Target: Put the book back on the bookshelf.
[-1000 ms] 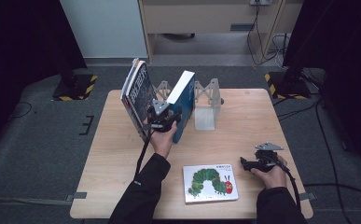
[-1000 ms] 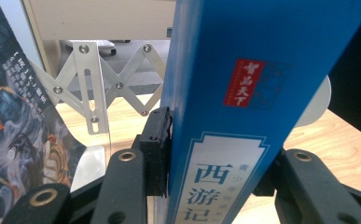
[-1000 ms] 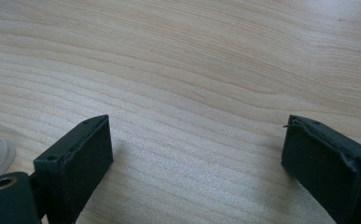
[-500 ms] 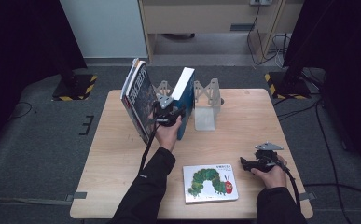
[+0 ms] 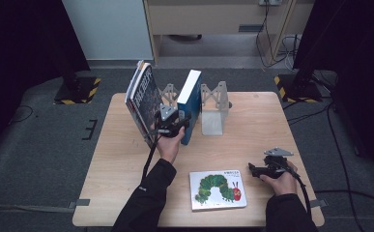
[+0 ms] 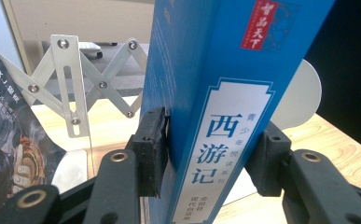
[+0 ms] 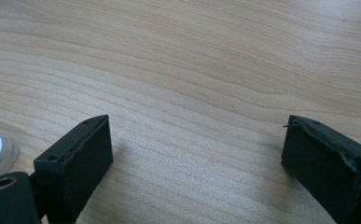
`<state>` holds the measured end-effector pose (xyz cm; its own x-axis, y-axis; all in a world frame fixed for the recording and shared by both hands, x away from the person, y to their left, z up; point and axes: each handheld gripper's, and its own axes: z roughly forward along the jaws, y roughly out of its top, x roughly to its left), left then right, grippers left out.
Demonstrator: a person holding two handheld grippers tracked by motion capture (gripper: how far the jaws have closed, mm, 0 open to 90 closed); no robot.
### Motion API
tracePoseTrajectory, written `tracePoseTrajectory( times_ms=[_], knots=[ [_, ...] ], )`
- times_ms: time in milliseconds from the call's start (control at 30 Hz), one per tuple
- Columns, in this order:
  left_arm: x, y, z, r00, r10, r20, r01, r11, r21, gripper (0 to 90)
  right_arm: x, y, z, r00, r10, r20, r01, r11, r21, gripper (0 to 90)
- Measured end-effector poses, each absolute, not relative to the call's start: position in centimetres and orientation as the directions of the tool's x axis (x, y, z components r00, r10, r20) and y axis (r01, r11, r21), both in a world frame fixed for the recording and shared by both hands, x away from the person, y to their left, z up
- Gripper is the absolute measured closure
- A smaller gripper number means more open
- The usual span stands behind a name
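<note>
Since a second ago the blue book (image 5: pixel 190 106) has tipped a little more upright and its top edge now leans toward the white accordion rack (image 5: pixel 212 104), while the left gripper (image 5: pixel 171 122) has shifted only slightly; its fingers (image 6: pixel 151 151) have just been opening a touch. The book's spine stands between them in the left gripper view: the left pad lies against the blue cover, and the right pad sits at the other side, though I cannot tell whether it presses or just rests there. The book stands on its lower edge near the middle of the table (image 5: pixel 252 121), between the rack's two uprights, tilted rather than straight.

Just to its left a dark illustrated book (image 5: pixel 143 104) leans away toward the table's left edge, close beside the left hand (image 5: pixel 169 145).

At the near right of the table the right gripper (image 5: pixel 258 170) rests low over the wood, unchanged from before. Its fingers (image 7: pixel 78 161) are spread wide with bare table between them. A caterpillar picture book (image 5: pixel 217 189) lies flat just to its left, well apart from the standing books.
</note>
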<state>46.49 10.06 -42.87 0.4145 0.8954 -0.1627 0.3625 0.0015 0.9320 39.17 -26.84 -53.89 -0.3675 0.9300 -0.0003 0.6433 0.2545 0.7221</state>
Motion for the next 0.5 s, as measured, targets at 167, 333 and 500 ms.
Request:
tracePoseTrajectory(
  times_ms=[167,333,500],
  knots=[
    [46.9,9.7,-42.4,0.414,0.898,-0.149,0.386,-0.025,0.922,54.1,39.2,-26.9,-53.9,-0.370,0.929,-0.001,0.643,0.257,0.721,8.8],
    [47.4,9.0,-42.2,0.409,0.901,-0.143,0.392,-0.032,0.919,53.5,39.2,-26.9,-53.9,-0.372,0.928,-0.001,0.643,0.258,0.721,8.8],
    [47.8,8.4,-42.1,0.408,0.902,-0.138,0.399,-0.040,0.916,52.8,39.2,-26.9,-53.9,-0.372,0.928,0.000,0.644,0.258,0.720,8.8]
  ],
)
